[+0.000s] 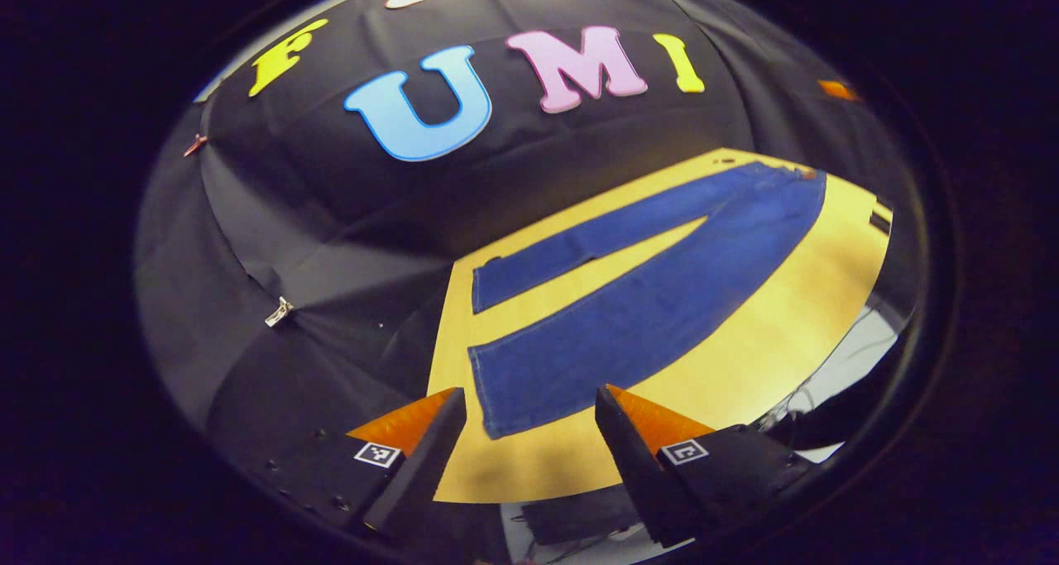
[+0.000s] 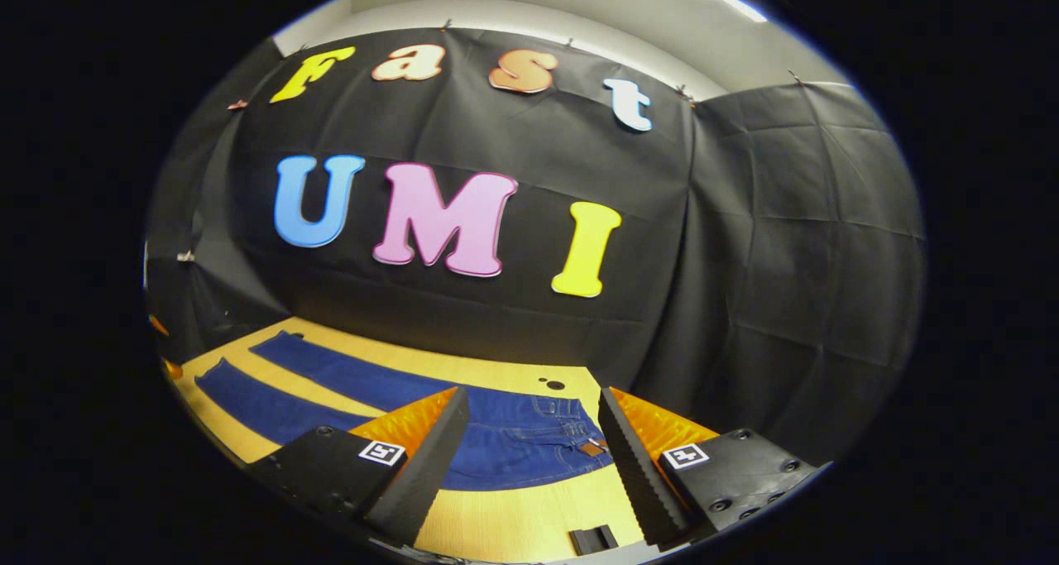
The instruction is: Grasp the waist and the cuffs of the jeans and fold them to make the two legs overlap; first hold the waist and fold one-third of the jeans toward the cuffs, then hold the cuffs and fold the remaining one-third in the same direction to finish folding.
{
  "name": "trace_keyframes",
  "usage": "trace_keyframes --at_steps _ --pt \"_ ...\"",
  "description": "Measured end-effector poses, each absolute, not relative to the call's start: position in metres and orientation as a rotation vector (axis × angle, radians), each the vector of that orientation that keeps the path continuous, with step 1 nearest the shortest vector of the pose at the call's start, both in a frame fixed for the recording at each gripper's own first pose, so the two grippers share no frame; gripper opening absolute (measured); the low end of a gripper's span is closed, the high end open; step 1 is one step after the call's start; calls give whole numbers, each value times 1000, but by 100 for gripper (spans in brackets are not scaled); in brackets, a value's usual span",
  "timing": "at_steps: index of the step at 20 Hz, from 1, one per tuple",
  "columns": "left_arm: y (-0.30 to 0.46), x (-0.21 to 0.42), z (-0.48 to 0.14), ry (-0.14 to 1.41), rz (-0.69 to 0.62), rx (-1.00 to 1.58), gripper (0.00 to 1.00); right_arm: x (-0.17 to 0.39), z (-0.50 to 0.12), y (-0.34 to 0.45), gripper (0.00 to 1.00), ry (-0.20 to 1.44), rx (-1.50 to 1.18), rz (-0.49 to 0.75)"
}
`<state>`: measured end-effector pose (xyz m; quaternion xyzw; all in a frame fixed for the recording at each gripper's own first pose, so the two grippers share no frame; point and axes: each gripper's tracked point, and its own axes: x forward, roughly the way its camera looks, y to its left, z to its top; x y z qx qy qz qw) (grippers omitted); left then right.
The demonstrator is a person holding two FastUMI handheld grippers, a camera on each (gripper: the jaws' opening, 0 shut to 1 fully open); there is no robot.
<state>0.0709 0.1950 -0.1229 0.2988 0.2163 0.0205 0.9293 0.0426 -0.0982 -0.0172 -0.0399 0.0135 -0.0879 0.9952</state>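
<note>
Blue denim jeans [image 1: 662, 292] are lying flat, legs apart, on the yellow wooden bench [image 1: 745, 375]. The left hand-held gripper [image 1: 529, 412] is hovering open above a cuff. The right hand-held gripper [image 2: 534, 412] is hovering open above the waist.

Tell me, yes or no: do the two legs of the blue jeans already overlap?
No: in the left gripper view the blue denim jeans lie flat with bare yellow wooden table between the legs.

Matt denim jeans [image 1: 662, 300] on smooth wooden table [image 1: 769, 358].

Left gripper view: above bench [image 1: 745, 366] beyond jeans [image 1: 662, 292] cuffs, tilted, facing waist. Right gripper view: low, near jeans [image 2: 513, 445] waist, facing booth wall. Both share jeans, bench [image 2: 513, 515].
</note>
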Motion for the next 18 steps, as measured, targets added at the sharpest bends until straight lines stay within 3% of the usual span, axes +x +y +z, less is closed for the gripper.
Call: trace_keyframes --at_steps 1,4,9,10,14,18 --pt "207 77 -136 488 24 672 98 49 -20 -104 93 33 -73 -200" --pt "240 100 -164 590 -56 880 98 67 -33 -116 96 82 -90 -233" --pt "286 144 -212 715 -152 1147 98 95 -41 -133 93 128 -159 -257" --pt "290 154 -211 705 -168 1190 98 100 -44 -136 96 138 -162 -263" --pt "284 183 -209 696 -250 1295 94 123 -61 -152 94 177 -207 -280" --pt "275 209 -215 774 -371 1306 75 151 -83 -165 96 215 -350 -236"
